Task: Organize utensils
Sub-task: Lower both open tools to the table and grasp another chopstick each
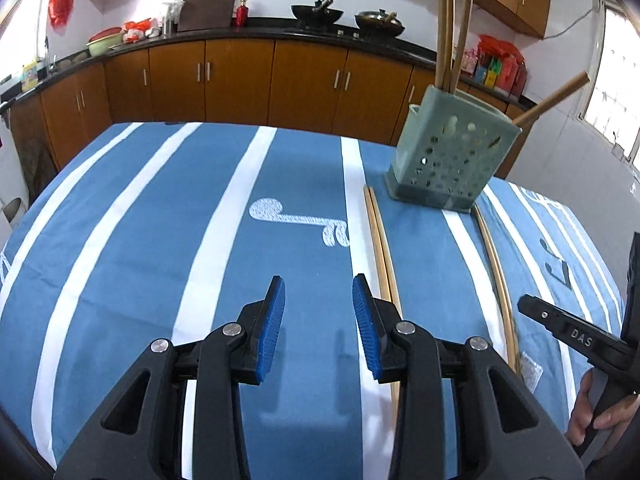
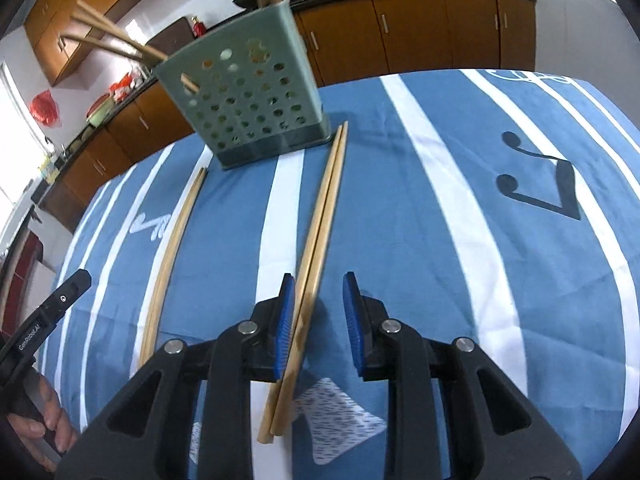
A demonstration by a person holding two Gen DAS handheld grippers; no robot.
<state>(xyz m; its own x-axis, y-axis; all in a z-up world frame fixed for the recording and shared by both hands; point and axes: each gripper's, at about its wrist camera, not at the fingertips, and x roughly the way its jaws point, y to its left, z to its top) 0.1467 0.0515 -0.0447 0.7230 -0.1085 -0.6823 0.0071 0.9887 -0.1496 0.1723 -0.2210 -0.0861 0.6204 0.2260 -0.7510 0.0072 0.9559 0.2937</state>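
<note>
A green perforated utensil holder (image 1: 452, 152) stands on the blue striped cloth with several wooden chopsticks upright or leaning in it; it also shows in the right wrist view (image 2: 248, 100). Two pairs of wooden chopsticks lie flat on the cloth: one pair (image 1: 380, 248) (image 2: 176, 248) just right of my left gripper, the other pair (image 1: 496, 276) (image 2: 320, 232) further right. My left gripper (image 1: 319, 320) is open and empty above the cloth. My right gripper (image 2: 319, 320) is open, low over the second pair, which passes between its fingers beside the left pad (image 2: 285, 324).
The table is covered by a blue cloth with white stripes (image 1: 224, 208) and note motifs (image 2: 540, 184). Behind it run brown kitchen cabinets (image 1: 240, 80) with a black counter holding woks (image 1: 318, 14). A window (image 1: 616, 80) is at the right.
</note>
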